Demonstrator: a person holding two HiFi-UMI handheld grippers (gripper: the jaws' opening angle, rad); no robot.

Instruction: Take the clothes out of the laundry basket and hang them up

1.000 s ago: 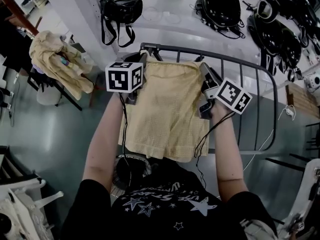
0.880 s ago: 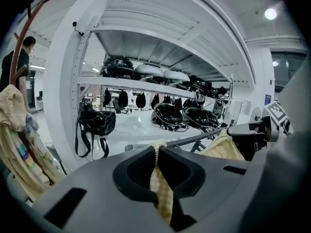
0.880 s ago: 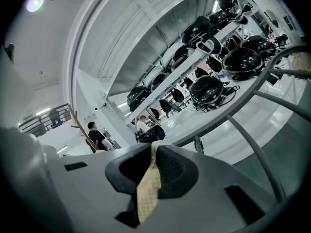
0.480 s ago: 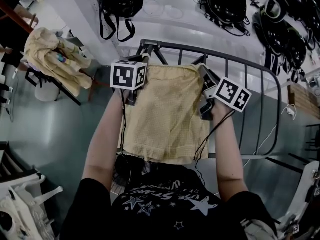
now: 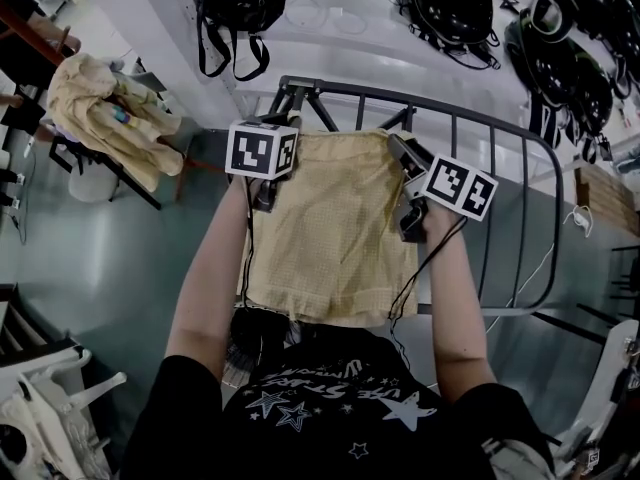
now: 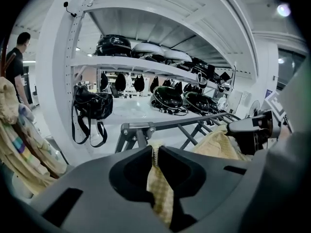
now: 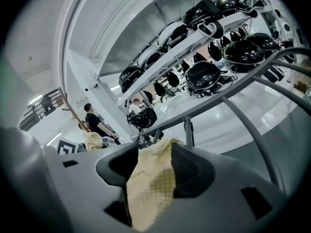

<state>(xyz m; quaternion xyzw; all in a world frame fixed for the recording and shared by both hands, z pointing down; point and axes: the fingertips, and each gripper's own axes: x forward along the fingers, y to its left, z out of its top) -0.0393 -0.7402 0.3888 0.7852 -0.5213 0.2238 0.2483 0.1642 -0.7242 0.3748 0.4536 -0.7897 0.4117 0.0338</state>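
In the head view, a yellow waffle-weave cloth (image 5: 335, 228) lies spread over the grey drying rack (image 5: 350, 90). Its top hem runs crosswise near the rack's far rail and the rest hangs back toward the person. The left gripper (image 5: 293, 128) sits at the hem's left corner and the right gripper (image 5: 400, 148) at its right corner, so the hem stretches between them. Both point away from the person and somewhat downward.

In the left gripper view, the fingers (image 6: 131, 171) are pressed nearly together on a thin fold of the cloth, which runs up out of the narrow slit between them. The rack's rails lie just ahead and slightly below.

In the right gripper view, the fingers (image 7: 192, 171) stand well apart, having just been opening. A loose bunch of the cloth still fills the gap between them but does not look pinched. The rack's rail passes just beyond.

By my reading, the cloth is already laid on the rack, and the left corner is the only one still gripped. What remains is to free that corner and draw both grippers back toward the person, away from the hem, without dragging the cloth off the rail.
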